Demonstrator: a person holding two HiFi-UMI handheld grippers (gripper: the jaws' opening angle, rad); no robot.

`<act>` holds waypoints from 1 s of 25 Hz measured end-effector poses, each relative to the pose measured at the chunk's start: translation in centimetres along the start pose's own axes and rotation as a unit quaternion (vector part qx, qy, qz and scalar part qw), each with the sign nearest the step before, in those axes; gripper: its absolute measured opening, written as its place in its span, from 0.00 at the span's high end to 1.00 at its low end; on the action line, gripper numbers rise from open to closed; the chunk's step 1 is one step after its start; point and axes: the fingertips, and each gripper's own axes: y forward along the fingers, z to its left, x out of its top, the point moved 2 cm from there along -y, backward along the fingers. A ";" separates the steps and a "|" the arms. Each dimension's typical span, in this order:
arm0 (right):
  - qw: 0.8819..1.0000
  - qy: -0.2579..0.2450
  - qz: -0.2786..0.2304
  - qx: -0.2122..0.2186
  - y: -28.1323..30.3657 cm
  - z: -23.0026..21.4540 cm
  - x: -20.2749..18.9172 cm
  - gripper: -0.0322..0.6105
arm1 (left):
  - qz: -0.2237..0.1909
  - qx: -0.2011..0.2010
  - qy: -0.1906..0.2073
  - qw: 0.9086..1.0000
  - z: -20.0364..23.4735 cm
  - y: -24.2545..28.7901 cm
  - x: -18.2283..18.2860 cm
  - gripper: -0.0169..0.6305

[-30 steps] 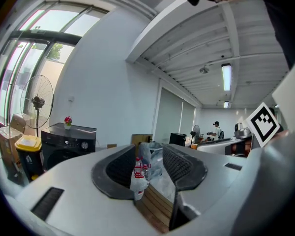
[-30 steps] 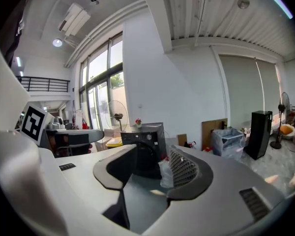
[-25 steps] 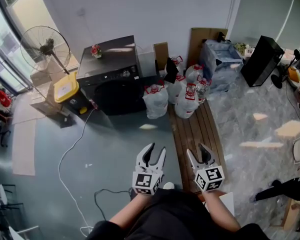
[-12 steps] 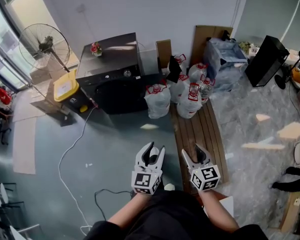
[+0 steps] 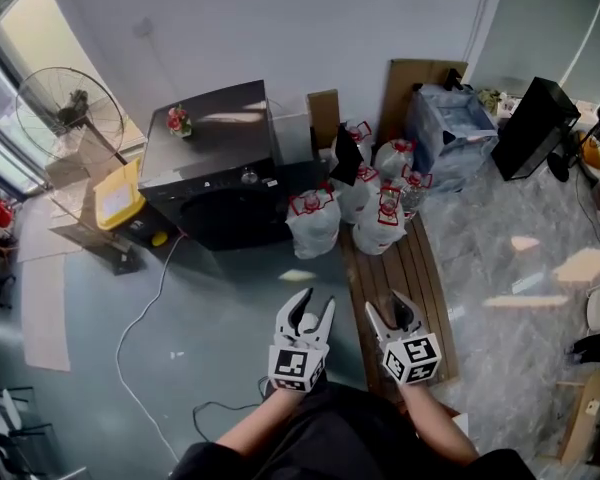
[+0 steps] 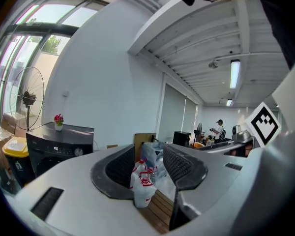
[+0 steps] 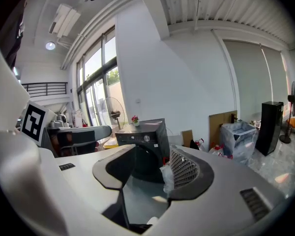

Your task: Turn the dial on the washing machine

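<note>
- Both grippers are held low in front of the person. The left gripper and right gripper sit side by side, close together but not touching.
- The left one's jaws are roughly half open with nothing gripped. In the left gripper view the only thing in the gap is a bunch of white bags, and those are way off in the distance.
- Same deal on the right. In the right gripper view the jaws are apart and empty, and the washing machine shows through the gap.
- The washing machine is dark, against the wall, well ahead of both grippers and off to the left of the left one.
- The dial is a small round knob on the top front panel, well apart from either gripper. It also shows in the left gripper view and the right gripper view.
- A little flower pot sits on top of the machine at its far left corner.
- The tied bags stand just right of the machine, straight ahead of the grippers.
- A slatted wood board lies on the floor under and ahead of the right gripper.
- A standing fan and a yellow lid are further left, past the machine.
</note>
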 end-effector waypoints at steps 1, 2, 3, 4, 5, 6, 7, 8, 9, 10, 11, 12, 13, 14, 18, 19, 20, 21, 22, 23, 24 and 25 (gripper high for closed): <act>1.000 -0.001 0.000 -0.002 1.0 -0.4 0.6 0.66 | 0.001 -0.001 0.000 1.000 0.7 1.0 0.3 0.73; 1.000 -0.002 0.001 -0.003 1.9 -0.7 1.2 0.66 | 0.001 -0.002 -0.001 1.000 1.4 1.9 0.7 0.73; 1.000 -0.003 0.003 -0.004 2.9 -0.9 1.7 0.66 | 0.001 -0.002 -0.001 1.000 2.2 2.7 1.1 0.73; 1.000 -0.004 0.005 -0.004 3.9 -1.1 2.2 0.66 | 0.002 -0.003 -0.001 1.000 2.9 3.5 1.4 0.73; 1.000 -0.005 0.008 -0.004 4.8 -1.1 2.7 0.66 | 0.003 -0.004 -0.002 1.000 3.6 4.2 1.8 0.73; 1.000 -0.005 0.010 -0.004 5.7 -1.2 3.2 0.66 | 0.004 -0.005 -0.004 1.000 4.3 4.8 2.2 0.73; 1.000 -0.006 0.011 -0.004 6.5 -1.2 3.7 0.66 | 0.005 -0.007 -0.007 1.000 4.9 5.4 2.5 0.73; 1.000 -0.007 0.013 -0.004 7.4 -1.2 4.2 0.66 | 0.004 -0.008 -0.010 1.000 5.5 6.0 2.9 0.73; 1.000 -0.007 0.015 -0.005 8.2 -1.4 4.6 0.66 | 0.004 -0.010 -0.013 1.000 6.1 6.7 3.3 0.73; 1.000 -0.007 0.018 -0.007 9.0 -1.5 5.0 0.66 | 0.003 -0.012 -0.017 1.000 6.7 7.3 3.5 0.73; 1.000 -0.006 0.019 -0.009 9.8 -1.6 5.2 0.66 | 0.003 -0.014 -0.020 1.000 7.3 7.9 3.7 0.73; 1.000 -0.006 0.020 -0.011 10.6 -1.6 5.4 0.66 | 0.003 -0.014 -0.022 1.000 8.1 8.3 3.9 0.73; 1.000 -0.005 0.020 -0.012 11.4 -1.6 5.6 0.66 | 0.002 -0.014 -0.022 1.000 8.9 8.7 4.0 0.73; 1.000 -0.005 0.021 -0.013 12.2 -1.4 5.8 0.66 | 0.002 -0.014 -0.023 1.000 9.7 9.0 4.2 0.73; 1.000 -0.012 0.022 -0.014 15.3 -0.9 7.0 0.66 | 0.000 -0.015 -0.026 1.000 12.5 10.5 4.8 0.73; 1.000 -0.013 0.022 -0.017 16.0 -0.9 7.4 0.66 | 0.000 -0.017 -0.026 1.000 13.1 10.9 5.0 0.73; 0.999 -0.014 0.021 -0.021 16.6 -0.9 7.7 0.66 | -0.001 -0.019 -0.027 0.999 13.8 11.2 5.2 0.73; 0.999 -0.014 0.020 -0.025 17.1 -0.9 7.9 0.66 | -0.003 -0.023 -0.028 0.999 14.4 11.4 5.3 0.73; 0.999 -0.013 0.020 -0.030 17.6 -0.9 8.1 0.66 | -0.007 -0.026 -0.030 0.999 14.9 11.6 5.4 0.73; 0.999 -0.012 0.020 -0.034 18.0 -1.0 8.2 0.66 | -0.011 -0.030 -0.031 0.999 15.4 11.8 5.5 0.73; 0.999 -0.009 0.020 -0.038 18.4 -1.1 8.2 0.66 | -0.013 -0.032 -0.031 0.999 15.9 12.0 5.6 0.73; 0.999 -0.007 0.020 -0.039 18.9 -1.1 8.2 0.66 | -0.014 -0.033 -0.031 0.999 16.4 12.3 5.7 0.73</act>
